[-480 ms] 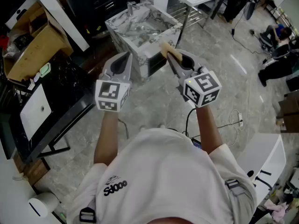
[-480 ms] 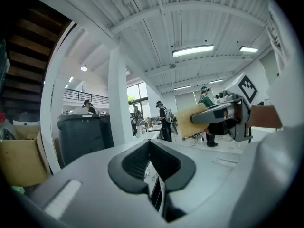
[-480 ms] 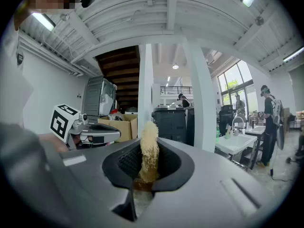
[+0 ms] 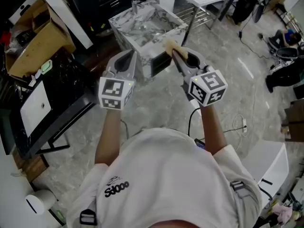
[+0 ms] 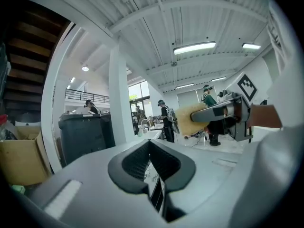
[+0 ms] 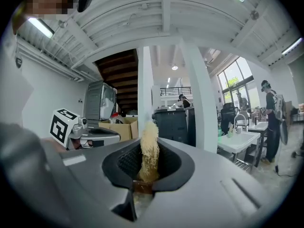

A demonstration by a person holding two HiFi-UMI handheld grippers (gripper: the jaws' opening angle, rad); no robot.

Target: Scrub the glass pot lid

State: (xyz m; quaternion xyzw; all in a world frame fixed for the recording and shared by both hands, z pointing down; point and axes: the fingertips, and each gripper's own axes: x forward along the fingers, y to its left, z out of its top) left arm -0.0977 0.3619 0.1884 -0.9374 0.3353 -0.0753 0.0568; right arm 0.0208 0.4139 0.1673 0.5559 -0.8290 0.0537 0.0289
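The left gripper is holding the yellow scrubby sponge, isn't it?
No. It is the right gripper that is holding the yellow scrubby sponge, not the left gripper. The right gripper view shows the sponge pinched between that gripper's jaws.

Bright, even indoor light, with a heavy fisheye bend in both of my gripper views.
Strip lights (image 5: 194, 47) overhead and tall windows (image 6: 233, 77) fill the room. The pale floor (image 4: 237, 84) carries soft glare and only faint shadows, and my head view is fairly sharp. In my gripper views the rims fall to black, pillars (image 5: 118, 94) bow and the stairway (image 5: 28, 46) is dim. My jaws are close and blurred, and the sponge (image 6: 148, 148) pinched between them looks soft.
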